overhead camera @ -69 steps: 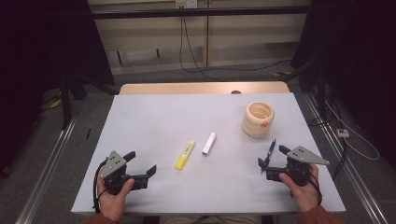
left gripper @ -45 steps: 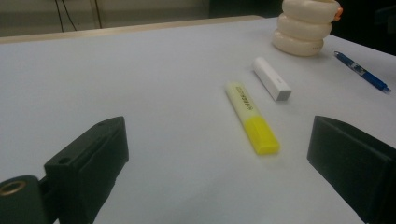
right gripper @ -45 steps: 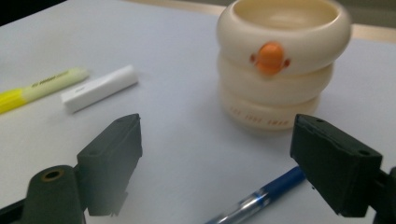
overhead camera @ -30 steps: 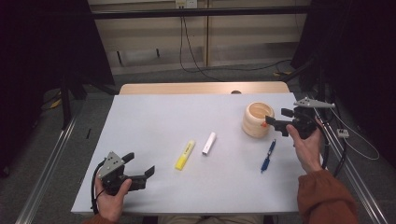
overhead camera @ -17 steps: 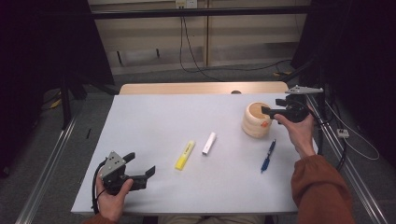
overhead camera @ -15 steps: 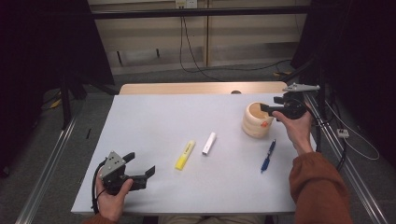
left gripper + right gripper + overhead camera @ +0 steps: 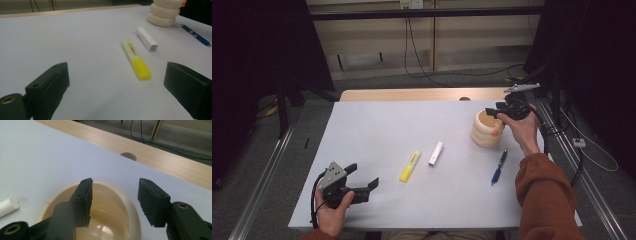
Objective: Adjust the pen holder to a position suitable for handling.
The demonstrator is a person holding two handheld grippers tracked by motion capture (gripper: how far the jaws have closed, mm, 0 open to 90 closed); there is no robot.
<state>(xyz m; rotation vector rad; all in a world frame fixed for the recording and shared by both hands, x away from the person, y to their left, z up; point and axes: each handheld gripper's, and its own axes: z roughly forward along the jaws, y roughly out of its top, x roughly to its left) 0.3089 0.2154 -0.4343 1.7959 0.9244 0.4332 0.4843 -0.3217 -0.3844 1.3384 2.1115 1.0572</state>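
Cream ribbed cup (image 7: 487, 129) stood upright near the far right of the white table (image 7: 412, 130), its mouth open upward. The right gripper (image 7: 501, 112) hung at the cup's far rim; in the right gripper view (image 7: 113, 200) one jaw sat over the cup's hollow and the other beyond the rim, so the wall lay between them. The jaws had just been closing, yet a gap showed on both sides of the rim and the pads did not press on it. Blue pen (image 7: 498, 167) lay on the table just in front of the cup, apart from it. White stick (image 7: 436, 153) and yellow marker (image 7: 410, 165) lay side by side near the table's middle, not touching. The left gripper (image 7: 364, 176) rested in the hand at the near left edge, jaws wide apart with nothing between them; its own view (image 7: 116, 85) looked toward the marker (image 7: 136, 59) and the stick (image 7: 147, 38).
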